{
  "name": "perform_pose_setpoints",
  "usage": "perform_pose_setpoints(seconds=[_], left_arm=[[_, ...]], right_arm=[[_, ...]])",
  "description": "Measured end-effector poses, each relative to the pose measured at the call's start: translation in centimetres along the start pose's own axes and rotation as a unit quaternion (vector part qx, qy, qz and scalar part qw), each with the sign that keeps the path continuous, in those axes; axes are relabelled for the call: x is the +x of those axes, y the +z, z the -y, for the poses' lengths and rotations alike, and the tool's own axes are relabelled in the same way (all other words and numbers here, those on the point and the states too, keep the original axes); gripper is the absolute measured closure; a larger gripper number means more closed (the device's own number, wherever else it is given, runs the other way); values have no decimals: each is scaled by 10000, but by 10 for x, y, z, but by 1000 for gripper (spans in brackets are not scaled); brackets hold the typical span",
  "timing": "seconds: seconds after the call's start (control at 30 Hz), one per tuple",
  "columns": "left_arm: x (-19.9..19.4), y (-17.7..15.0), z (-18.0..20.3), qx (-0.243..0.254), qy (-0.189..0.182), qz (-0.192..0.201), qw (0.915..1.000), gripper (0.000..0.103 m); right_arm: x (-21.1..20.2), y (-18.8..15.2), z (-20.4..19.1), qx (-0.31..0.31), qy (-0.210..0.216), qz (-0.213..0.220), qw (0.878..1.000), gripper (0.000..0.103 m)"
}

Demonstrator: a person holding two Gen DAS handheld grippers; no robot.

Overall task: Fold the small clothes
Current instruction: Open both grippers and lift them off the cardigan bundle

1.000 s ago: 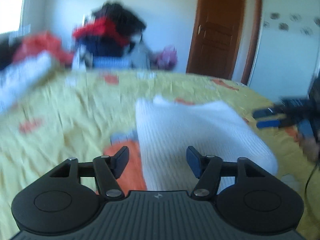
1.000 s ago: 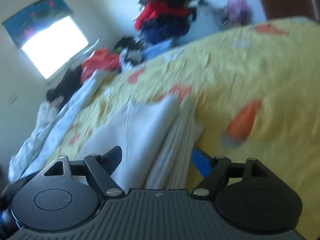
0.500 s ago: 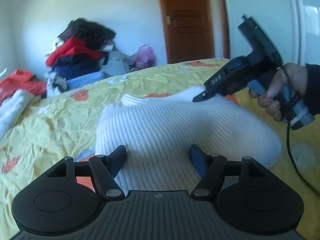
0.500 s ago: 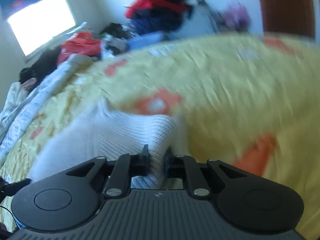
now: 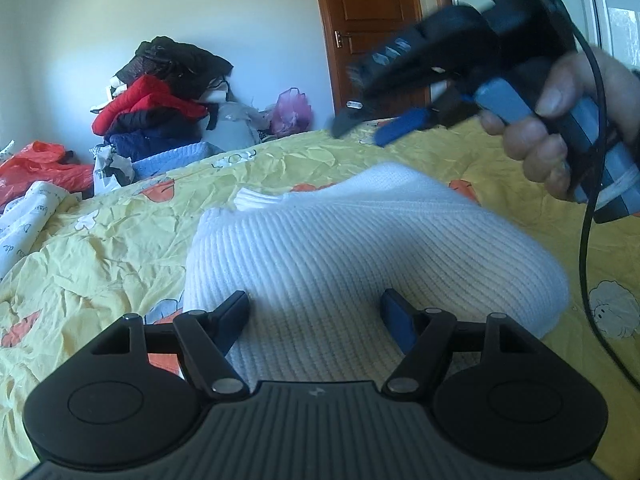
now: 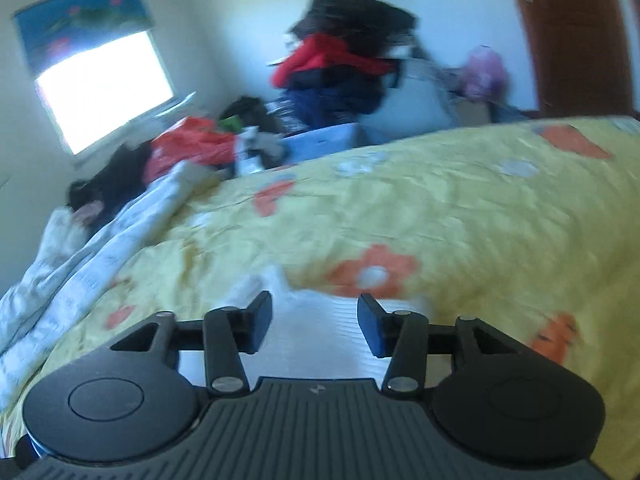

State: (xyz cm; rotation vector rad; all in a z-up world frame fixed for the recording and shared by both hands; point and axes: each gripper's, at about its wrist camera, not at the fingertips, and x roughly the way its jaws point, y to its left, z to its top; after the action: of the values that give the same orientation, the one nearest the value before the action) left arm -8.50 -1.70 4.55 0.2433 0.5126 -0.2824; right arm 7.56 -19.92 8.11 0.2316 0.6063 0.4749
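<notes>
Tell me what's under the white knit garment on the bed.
The white knit garment lies on the yellow bedspread, whose orange flower print shows at its left edge. The garment covers whatever lies beneath its middle, and its folded layers hide each other.

Both wrist views look low across the bed [image 5: 100,240]; sharing the clothes pile [image 6: 340,60].

Your right gripper [image 6: 315,320] hangs over the white knit garment [image 6: 316,340], jaws opening with nothing pinched between them. Beyond lies the yellow flowered bedspread [image 6: 460,220], with piled clothes [image 6: 344,72] against the far wall.
</notes>
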Motion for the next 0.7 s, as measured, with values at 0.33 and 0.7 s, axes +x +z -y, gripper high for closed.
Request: perform_pose_setpoints(seconds=[0.33,0.7], left_arm=[[1,0,-1,22,-56,4,10000,31],[0,-1,-2,26,-78,31,10000,31]], right_arm=[[60,-31,6,-636,-392,-787,9941,26],[59,-36,-6,-1028,-691,-721,9897,22]])
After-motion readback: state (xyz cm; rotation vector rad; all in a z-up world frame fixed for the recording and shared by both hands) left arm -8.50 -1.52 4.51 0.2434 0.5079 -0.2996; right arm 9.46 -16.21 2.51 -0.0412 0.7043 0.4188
